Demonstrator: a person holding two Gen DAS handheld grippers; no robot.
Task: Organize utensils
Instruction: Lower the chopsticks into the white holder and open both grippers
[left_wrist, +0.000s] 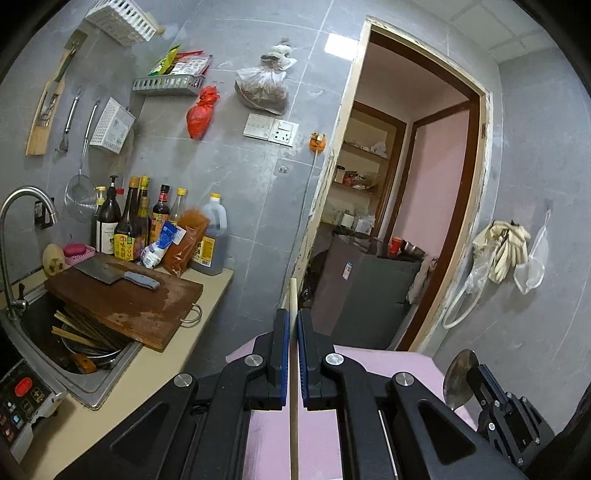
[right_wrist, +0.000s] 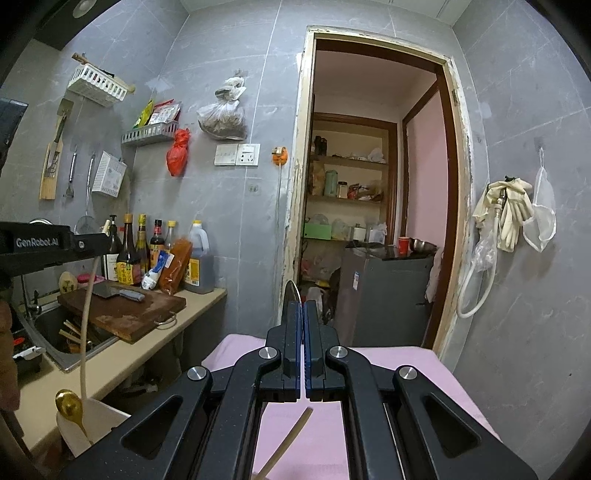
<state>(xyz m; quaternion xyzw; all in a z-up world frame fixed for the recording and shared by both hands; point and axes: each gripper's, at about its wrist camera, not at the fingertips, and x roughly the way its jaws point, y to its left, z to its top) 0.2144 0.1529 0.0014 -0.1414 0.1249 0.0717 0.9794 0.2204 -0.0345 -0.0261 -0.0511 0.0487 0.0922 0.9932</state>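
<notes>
My left gripper is shut on a pale chopstick that runs straight between its pads and sticks out past the tips. In the right wrist view the same chopstick hangs down from the left gripper body into a white holder cup, where a gold spoon stands. My right gripper is shut on a steel spoon, whose bowl pokes up above the tips. That spoon's bowl also shows in the left wrist view. A tan chopstick lies on the pink mat below.
A counter at the left carries a sink with chopsticks and dishes, a wooden cutting board with a cleaver, and sauce bottles. An open doorway lies ahead. Racks and utensils hang on the grey tile wall.
</notes>
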